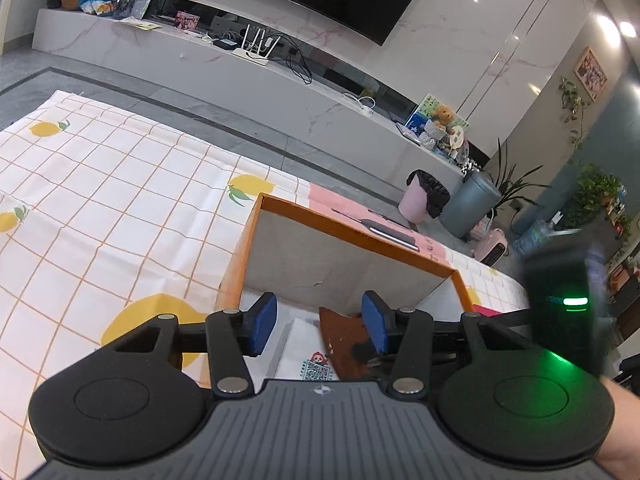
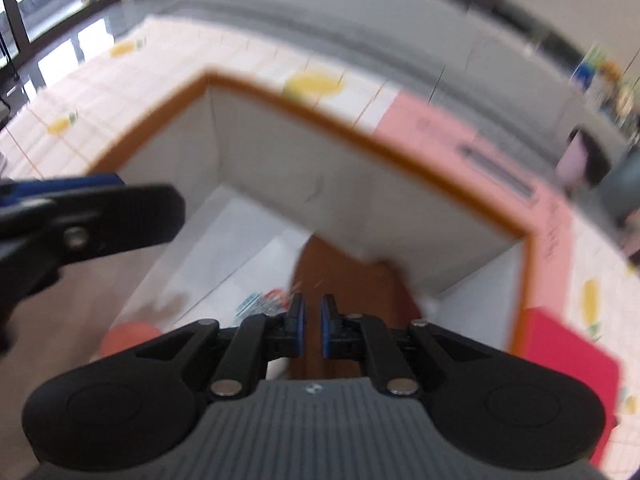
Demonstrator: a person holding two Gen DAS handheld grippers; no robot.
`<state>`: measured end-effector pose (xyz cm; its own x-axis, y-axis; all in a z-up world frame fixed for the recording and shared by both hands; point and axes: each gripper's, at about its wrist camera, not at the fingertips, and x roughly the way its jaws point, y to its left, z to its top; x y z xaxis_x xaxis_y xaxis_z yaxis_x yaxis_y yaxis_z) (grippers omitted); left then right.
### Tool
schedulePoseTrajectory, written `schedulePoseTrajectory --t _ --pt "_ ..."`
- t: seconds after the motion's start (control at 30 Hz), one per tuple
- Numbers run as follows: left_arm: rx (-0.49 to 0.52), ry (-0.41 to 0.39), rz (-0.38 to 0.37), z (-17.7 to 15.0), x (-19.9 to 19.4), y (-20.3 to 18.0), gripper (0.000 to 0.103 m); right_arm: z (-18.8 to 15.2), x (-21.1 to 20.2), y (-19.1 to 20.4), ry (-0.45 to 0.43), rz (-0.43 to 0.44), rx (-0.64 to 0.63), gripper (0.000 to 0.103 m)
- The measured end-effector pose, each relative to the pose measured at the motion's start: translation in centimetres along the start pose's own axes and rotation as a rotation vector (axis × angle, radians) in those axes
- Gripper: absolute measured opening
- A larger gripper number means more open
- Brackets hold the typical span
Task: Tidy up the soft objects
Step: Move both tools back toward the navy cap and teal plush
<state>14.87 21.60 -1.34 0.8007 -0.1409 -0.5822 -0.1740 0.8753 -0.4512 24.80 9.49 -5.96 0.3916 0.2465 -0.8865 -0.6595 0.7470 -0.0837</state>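
Observation:
An orange-rimmed cardboard box (image 1: 356,236) with grey inner walls stands on a lemon-print cloth (image 1: 100,200). Inside lie a white soft packet with a printed label (image 1: 308,352) and a brown soft item (image 1: 340,340). My left gripper (image 1: 320,322) is open, its blue pads apart over the box interior, holding nothing. In the blurred right wrist view the box (image 2: 360,140) fills the frame; my right gripper (image 2: 313,330) hangs over the brown item (image 2: 320,264) with its pads nearly together and a narrow gap between them, nothing visibly held. The white packet (image 2: 240,264) lies to its left.
The left gripper's arm (image 2: 80,216) crosses the left of the right view. A pink flat box (image 1: 360,210) lies behind the orange box, a red item (image 2: 568,352) at its right. An orange rounded object (image 2: 128,336) sits low left. A TV cabinet (image 1: 280,80) and bins (image 1: 468,204) stand beyond.

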Motion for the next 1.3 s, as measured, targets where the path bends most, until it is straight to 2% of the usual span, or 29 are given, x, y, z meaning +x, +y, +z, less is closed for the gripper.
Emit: schedulePoseTrajectory --t 0.07,0.2,0.43,0.6,0.67,0.7,0.73,0.8,0.9,1.0,1.1,1.17,1.3 --pt "0.007 -0.008 -0.001 0.1 -0.2 -0.2 0.055 -0.4 -2.0 -0.8 -0.064 -0.016 -0.004 0.005" --pt "0.065 -0.033 0.019 0.1 -0.8 -1.2 0.057 -1.5 -6.0 -3.8 -0.132 0.027 0.087 0.006" --pt "0.152 -0.04 0.04 -0.3 -1.1 -3.0 0.058 -3.4 -10.7 -6.8 -0.203 0.035 0.141 0.009" --pt "0.163 -0.048 0.036 -0.3 -1.7 -4.1 0.059 -5.3 -13.4 -9.3 -0.28 0.007 0.178 0.012" --pt "0.161 -0.052 0.037 -0.2 -2.2 -4.7 0.059 -6.1 -14.1 -10.4 -0.294 -0.023 0.192 0.019" --pt "0.163 -0.058 0.033 -0.1 -2.4 -5.1 0.059 -6.7 -14.5 -11.1 -0.298 -0.024 0.205 0.032" --pt "0.173 -0.066 0.032 0.0 -2.7 -5.6 0.059 -7.3 -14.8 -11.8 -0.304 -0.021 0.219 0.049" --pt "0.201 -0.081 0.046 0.2 -3.0 -7.0 0.059 -8.3 -15.3 -13.2 -0.311 -0.041 0.221 0.056" --pt "0.223 -0.102 0.037 -0.1 -3.5 -9.0 0.059 -10.1 -16.2 -15.8 -0.335 -0.138 0.25 0.058" --pt "0.261 -0.09 0.008 -0.8 -3.4 -11.6 0.059 -11.8 -17.0 -18.9 -0.334 -0.179 0.302 0.084" --pt "0.287 -0.103 0.002 -2.1 -3.2 -14.4 0.059 -13.7 -17.3 -21.2 -0.333 -0.232 0.33 0.085" --pt "0.29 -0.128 0.024 -3.0 -3.0 -16.2 0.059 -14.9 -17.1 -22.4 -0.321 -0.253 0.352 0.09" --pt "0.309 -0.099 0.0 -5.2 -2.0 -19.2 0.059 -17.3 -15.6 -25.0 -0.25 -0.286 0.427 0.092"
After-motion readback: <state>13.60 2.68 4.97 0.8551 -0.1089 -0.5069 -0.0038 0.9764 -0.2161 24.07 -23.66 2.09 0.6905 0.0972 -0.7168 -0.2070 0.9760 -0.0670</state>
